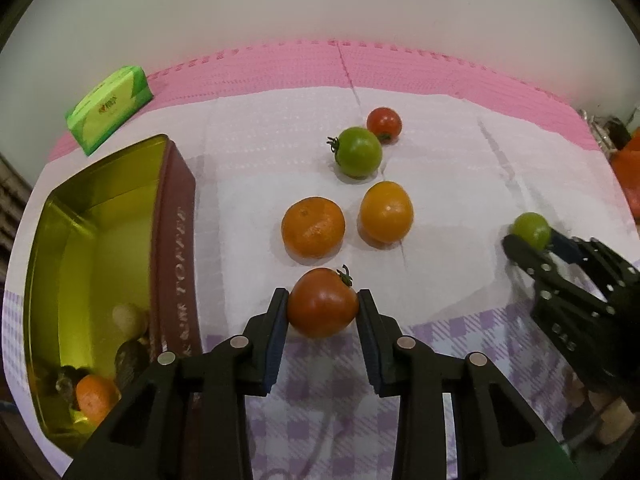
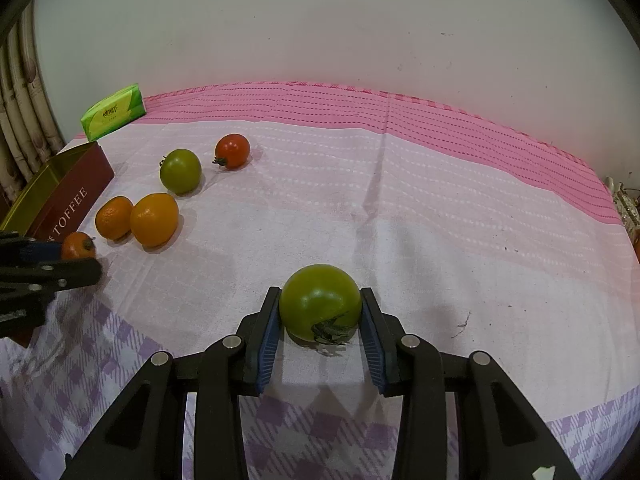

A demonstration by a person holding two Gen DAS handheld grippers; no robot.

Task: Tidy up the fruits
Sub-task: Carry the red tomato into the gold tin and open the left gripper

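My left gripper [image 1: 323,294] is shut on a red-orange tomato [image 1: 323,312] that rests on the cloth, its pads pressed to both sides. Beyond it lie a tangerine [image 1: 313,227], a smooth orange fruit [image 1: 386,212], a green tomato [image 1: 359,151] and a small red tomato [image 1: 384,123]. My right gripper [image 2: 320,292] is shut on another green tomato [image 2: 320,304], stem toward the camera, also on the cloth. The left wrist view shows that pair at the far right, the right gripper [image 1: 532,240] around its green tomato [image 1: 531,229].
An open toffee tin [image 1: 176,240] with a gold inside stands at the left and holds several fruits. A green tissue pack [image 1: 110,108] lies behind it. A white wall closes the back. The pink-and-white cloth [image 2: 440,200] spreads out to the right.
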